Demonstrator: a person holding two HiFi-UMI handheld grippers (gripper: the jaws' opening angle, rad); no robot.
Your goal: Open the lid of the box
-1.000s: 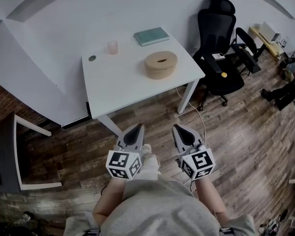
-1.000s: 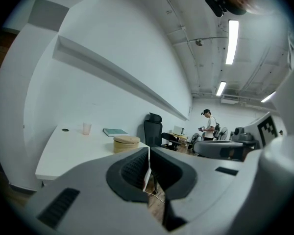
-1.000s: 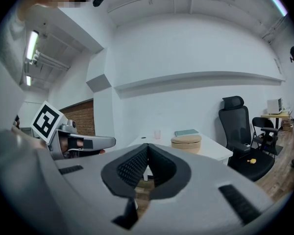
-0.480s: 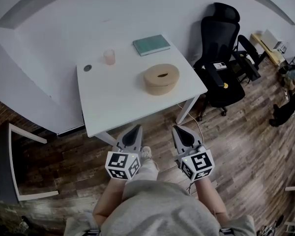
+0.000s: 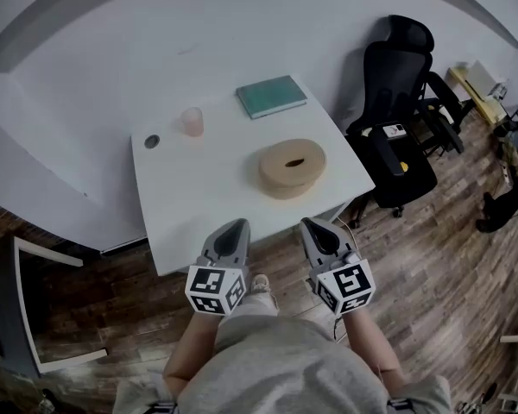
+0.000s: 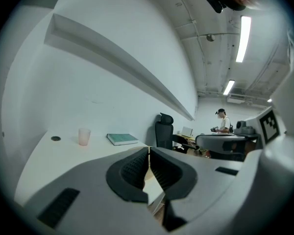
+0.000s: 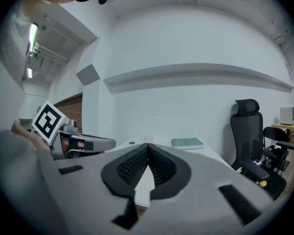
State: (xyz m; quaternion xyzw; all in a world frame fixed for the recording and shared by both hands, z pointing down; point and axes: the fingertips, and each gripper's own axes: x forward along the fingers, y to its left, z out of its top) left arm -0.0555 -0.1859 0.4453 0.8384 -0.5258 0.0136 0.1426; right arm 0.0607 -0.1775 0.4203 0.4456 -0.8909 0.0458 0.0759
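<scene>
Left gripper [image 5: 235, 226] and right gripper [image 5: 314, 225], lower centre, have fingers together, empty. Part them before reaching the centre-frame box [image 5: 287, 185] on the bench [image 5: 194, 192]; its lid [image 5: 281, 164] probably lifts off.

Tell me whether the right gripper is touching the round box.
Apart. In the head view the right gripper, jaws shut, hangs at the table edge; bare white top separates it from the box.

The box [image 5: 293, 167] is almost wholly hidden behind the closed jaws of the left hand-held gripper [image 6: 149, 149] in its own view; the right hand-held gripper [image 7: 147, 145] covers it entirely in its view; the small dark disc [image 5: 152, 141] on the table [image 5: 190, 210] is too small to identify.
</scene>
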